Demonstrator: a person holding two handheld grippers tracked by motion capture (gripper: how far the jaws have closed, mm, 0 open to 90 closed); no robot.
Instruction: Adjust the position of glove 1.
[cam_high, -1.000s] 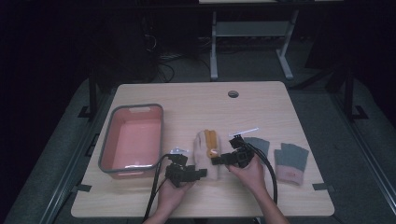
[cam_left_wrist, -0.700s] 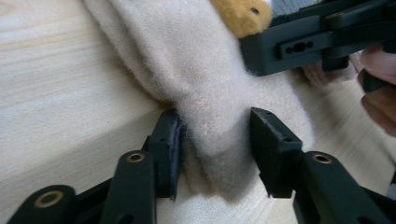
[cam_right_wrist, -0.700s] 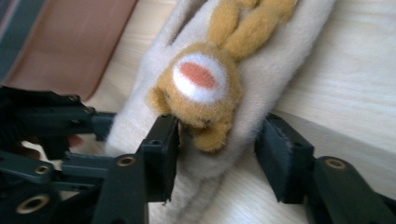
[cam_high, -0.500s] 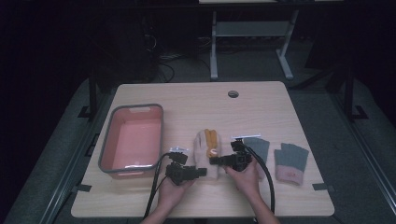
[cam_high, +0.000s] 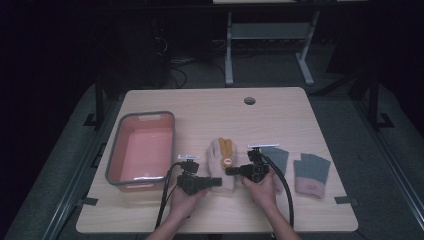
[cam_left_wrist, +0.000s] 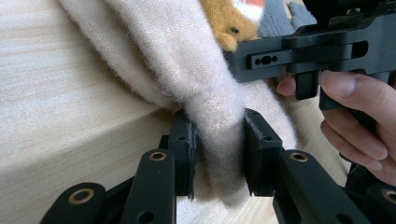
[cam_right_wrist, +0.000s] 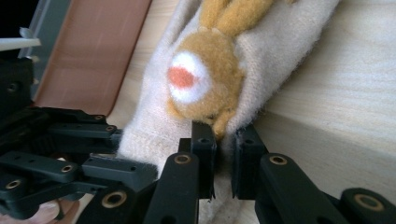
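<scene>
Jaws of left gripper (cam_high: 216, 182) just closing, pinching cream glove (cam_high: 221, 169) cuff, right gripper (cam_high: 231, 171) jaws likewise clamped on its edge, glove lying on desk (cam_high: 210, 107)

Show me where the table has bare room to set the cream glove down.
Free: the far strip around the hole, between bin and cream glove, and the right edge past the grey gloves. Crowded: the near middle, where both tools grip the glove.

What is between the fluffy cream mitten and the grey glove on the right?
Another grey glove lies between the cream mitten and the far grey glove, partly under the right claw, in the high view.
</scene>
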